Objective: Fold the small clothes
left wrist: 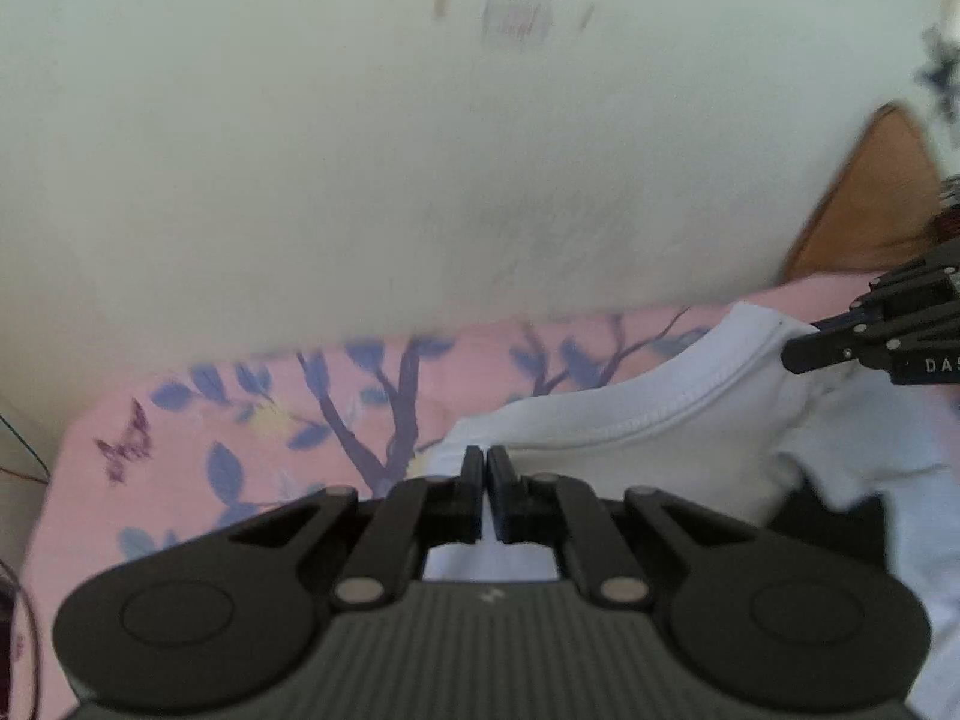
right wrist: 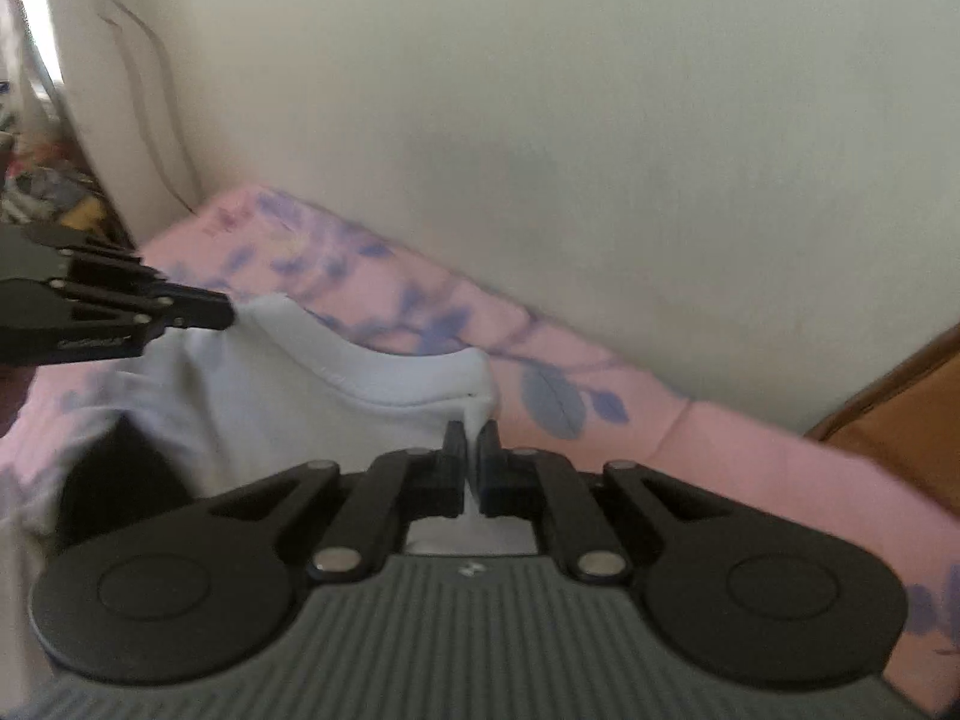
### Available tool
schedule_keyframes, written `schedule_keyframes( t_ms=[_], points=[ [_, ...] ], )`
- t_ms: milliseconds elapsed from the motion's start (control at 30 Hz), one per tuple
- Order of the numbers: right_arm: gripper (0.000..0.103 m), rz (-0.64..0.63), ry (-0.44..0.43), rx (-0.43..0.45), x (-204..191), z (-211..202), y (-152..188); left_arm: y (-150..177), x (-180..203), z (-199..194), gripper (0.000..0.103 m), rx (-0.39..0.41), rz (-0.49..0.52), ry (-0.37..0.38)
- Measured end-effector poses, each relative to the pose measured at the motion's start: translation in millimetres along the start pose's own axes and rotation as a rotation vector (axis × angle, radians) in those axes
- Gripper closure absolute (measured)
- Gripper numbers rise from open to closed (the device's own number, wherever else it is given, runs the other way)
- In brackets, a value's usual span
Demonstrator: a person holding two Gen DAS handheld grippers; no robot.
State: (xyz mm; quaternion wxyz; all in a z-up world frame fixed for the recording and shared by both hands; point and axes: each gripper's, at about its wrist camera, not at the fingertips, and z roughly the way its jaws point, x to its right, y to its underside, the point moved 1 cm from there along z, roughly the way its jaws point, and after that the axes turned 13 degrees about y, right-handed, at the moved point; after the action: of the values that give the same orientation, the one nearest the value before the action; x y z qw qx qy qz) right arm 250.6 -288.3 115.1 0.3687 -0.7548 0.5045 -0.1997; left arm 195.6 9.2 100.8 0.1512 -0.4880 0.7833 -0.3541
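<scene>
Left gripper (left wrist: 486, 468) and right gripper (right wrist: 471, 444) each clamped on a neckline corner of the white shirt (left wrist: 630, 420) on the pink sheet (left wrist: 198, 420); I judge fold underway, next carrying both corners over evenly.

A pink sheet (left wrist: 198, 420) printed with blue leaves meets a pale wall (left wrist: 360, 150); brown wooden furniture (left wrist: 870, 204) stands beside it.
</scene>
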Motion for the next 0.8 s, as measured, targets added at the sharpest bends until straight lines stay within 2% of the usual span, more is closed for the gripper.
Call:
schedule_keyframes(
  t_ms=[133,233,400,500,533,567,600,633,667,700,800],
  points=[
    [0.097,-0.053,0.011,0.119,-12.4,-81.1,18.7,27.6,28.3,-65.6,0.101,0.094,0.042,0.046],
    [0.100,-0.083,0.008,0.180,-20.8,-131.7,44.1,57.6,50.0,-103.6,0.101,0.133,0.062,0.050],
    [0.100,-0.081,0.019,0.208,-37.9,-187.9,100.9,115.1,82.2,-152.2,0.100,0.160,0.072,0.100],
    [0.099,-0.053,0.021,0.181,-44.6,-197.9,126.5,135.5,88.9,-163.3,0.094,0.140,0.057,0.072],
    [0.098,-0.058,0.033,0.174,-45.9,-197.6,130.7,137.0,88.1,-165.7,0.085,0.126,0.054,0.060],
    [0.095,-0.067,0.047,0.168,-47.3,-194.7,131.6,134.5,85.5,-164.0,0.077,0.114,0.050,0.036],
    [0.084,-0.070,0.064,0.157,-48.5,-190.7,130.4,128.1,81.5,-161.2,0.057,0.107,0.044,0.008],
    [0.076,-0.056,0.074,0.148,-45.9,-187.0,126.1,122.9,75.9,-159.5,0.042,0.109,0.040,-0.011],
    [0.057,-0.029,0.077,0.144,-40.9,-184.6,120.4,114.9,70.4,-157.2,0.041,0.116,0.040,-0.027],
    [0.044,-0.006,0.077,0.148,-36.5,-181.2,113.7,105.4,65.1,-153.1,0.041,0.116,0.041,-0.038],
    [0.030,0.029,0.097,0.183,-25.9,-158.0,83.0,72.2,44.5,-128.8,0.036,0.094,0.045,-0.059]
  ],
)
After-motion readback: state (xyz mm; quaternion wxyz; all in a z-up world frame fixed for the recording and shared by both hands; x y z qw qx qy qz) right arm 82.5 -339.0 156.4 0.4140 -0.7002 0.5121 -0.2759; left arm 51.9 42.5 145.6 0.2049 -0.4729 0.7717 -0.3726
